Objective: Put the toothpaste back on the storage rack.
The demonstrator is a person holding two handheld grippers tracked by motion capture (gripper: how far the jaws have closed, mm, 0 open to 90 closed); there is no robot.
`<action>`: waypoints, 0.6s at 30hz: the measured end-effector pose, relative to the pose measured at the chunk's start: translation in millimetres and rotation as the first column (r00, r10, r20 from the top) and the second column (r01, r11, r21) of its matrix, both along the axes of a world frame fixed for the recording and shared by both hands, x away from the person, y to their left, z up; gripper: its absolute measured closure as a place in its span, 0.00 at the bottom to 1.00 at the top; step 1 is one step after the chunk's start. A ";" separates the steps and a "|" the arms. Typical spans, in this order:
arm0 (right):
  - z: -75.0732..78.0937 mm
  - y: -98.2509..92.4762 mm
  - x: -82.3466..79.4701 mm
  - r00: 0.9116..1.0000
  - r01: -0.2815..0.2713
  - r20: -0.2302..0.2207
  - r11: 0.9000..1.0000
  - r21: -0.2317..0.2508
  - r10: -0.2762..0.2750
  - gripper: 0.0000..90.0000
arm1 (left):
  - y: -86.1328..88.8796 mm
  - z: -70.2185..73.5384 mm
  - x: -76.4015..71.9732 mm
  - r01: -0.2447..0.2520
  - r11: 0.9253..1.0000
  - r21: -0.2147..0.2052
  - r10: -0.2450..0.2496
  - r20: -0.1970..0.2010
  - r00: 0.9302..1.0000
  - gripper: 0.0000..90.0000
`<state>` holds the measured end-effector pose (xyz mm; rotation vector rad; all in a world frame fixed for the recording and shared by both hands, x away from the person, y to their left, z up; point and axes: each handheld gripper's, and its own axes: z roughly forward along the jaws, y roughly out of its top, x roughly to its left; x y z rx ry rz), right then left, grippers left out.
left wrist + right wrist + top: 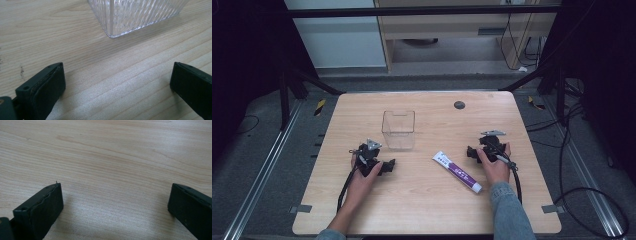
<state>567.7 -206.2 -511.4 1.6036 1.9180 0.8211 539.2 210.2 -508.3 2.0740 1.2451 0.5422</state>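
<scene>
**Both grippers spread wide on the table, nothing between the jaws**

The left gripper (388, 165) sits low on the wooden table (422, 210), held by the person's left hand (362, 181), just in front of and to the left of a clear plastic container (398, 129). In the left gripper view its two black jaws stand far apart, one at each lower corner, with bare wood grain between them. Nothing is held and nothing touches either pad. A corner of the ribbed, transparent container (135, 15) shows ahead of the jaws, near but clearly apart from them.

The right gripper (471, 151) rests on the right side of the table under the person's right hand (495, 167), whose denim sleeve (511, 212) comes in from the bottom edge. The right gripper view gives the same picture: jaws spread to the full width of the frame, empty, pale wood (112, 165) between and beyond them. Whether the jaw tips actually rest on the wood or sit just above it is hard to tell from these angles.

A white and purple tube (457, 172) lies flat on the table between the two grippers, slanted, with its cap end toward the person. It is just beside the right gripper, to that gripper's left, and not touching it. A small dark round disc (459, 105) sits near the far edge of the table, well apart from everything else
</scene>
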 end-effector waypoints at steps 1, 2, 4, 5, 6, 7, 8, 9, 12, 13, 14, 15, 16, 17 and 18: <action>0.0 0.0 -0.3 1.000 0.000 0.001 1.000 0.001 0.000 0.00 | 0.0 0.0 0.1 0.000 1.000 0.000 0.000 0.000 1.000 0.00; 0.0 -0.2 -0.5 1.000 -0.002 0.000 1.000 0.002 0.002 0.00 | -0.2 -0.1 0.1 -0.002 1.000 -0.002 0.002 0.002 1.000 0.00; -0.2 -1.6 -0.7 1.000 -0.016 0.001 1.000 -0.001 0.016 0.00 | 0.0 0.0 0.0 0.000 1.000 0.000 0.000 0.000 1.000 0.00; -0.2 -2.2 -0.6 1.000 -0.021 0.002 1.000 -0.003 0.021 0.00 | 0.0 0.0 0.1 0.001 1.000 0.000 -0.001 0.000 1.000 0.00; -0.1 -3.2 -0.7 1.000 -0.031 0.001 1.000 -0.003 0.031 0.00 | -0.1 -0.1 0.1 -0.001 1.000 -0.002 0.001 0.001 1.000 0.00; -0.1 -3.2 -0.7 1.000 -0.031 0.001 1.000 -0.003 0.031 0.00 | -0.1 -0.1 0.1 -0.001 1.000 -0.002 0.001 0.001 1.000 0.00; 1.7 -4.7 -1.1 0.999 -0.040 -0.013 0.999 -0.003 0.040 0.03 | 0.1 0.0 0.1 0.001 1.000 0.000 -0.001 0.000 1.000 0.00; 1.7 -4.7 -1.1 0.999 -0.040 -0.013 0.999 -0.003 0.040 0.03 | 0.1 0.0 0.1 0.001 1.000 0.000 -0.001 0.000 1.000 0.00; 14.6 -7.2 -9.7 0.998 -0.066 -0.002 0.997 -0.027 0.065 0.12 | -0.5 0.0 1.3 -0.001 1.000 0.002 0.001 0.000 1.000 0.00; 21.9 -7.2 -15.1 0.996 -0.086 0.011 0.996 -0.023 0.086 0.12 | -0.7 0.1 1.7 -0.001 1.000 0.001 0.001 0.001 1.000 0.00; 26.7 -7.1 -18.5 0.994 -0.105 0.016 0.994 -0.022 0.105 0.12 | -0.9 0.1 2.0 -0.001 1.000 0.001 0.001 0.000 1.000 0.00; 35.3 -6.1 -24.8 0.991 -0.130 0.029 0.991 -0.031 0.131 0.13 | -0.9 0.1 2.0 -0.001 1.000 0.001 0.001 0.000 1.000 0.00; 40.3 -5.2 -28.8 0.989 -0.140 0.035 0.989 -0.036 0.141 0.14 | -0.9 0.1 2.0 -0.001 1.000 0.001 0.001 0.000 1.000 0.00; 40.3 -5.2 -28.8 0.989 -0.140 0.035 0.989 -0.036 0.141 0.14 | -0.9 0.1 2.0 -0.001 1.000 0.001 0.001 0.000 1.000 0.00; 48.1 -3.2 -35.3 0.987 -0.157 0.039 0.987 -0.038 0.158 0.16 | -0.9 0.0 2.0 -0.001 1.000 0.000 0.001 0.000 1.000 0.00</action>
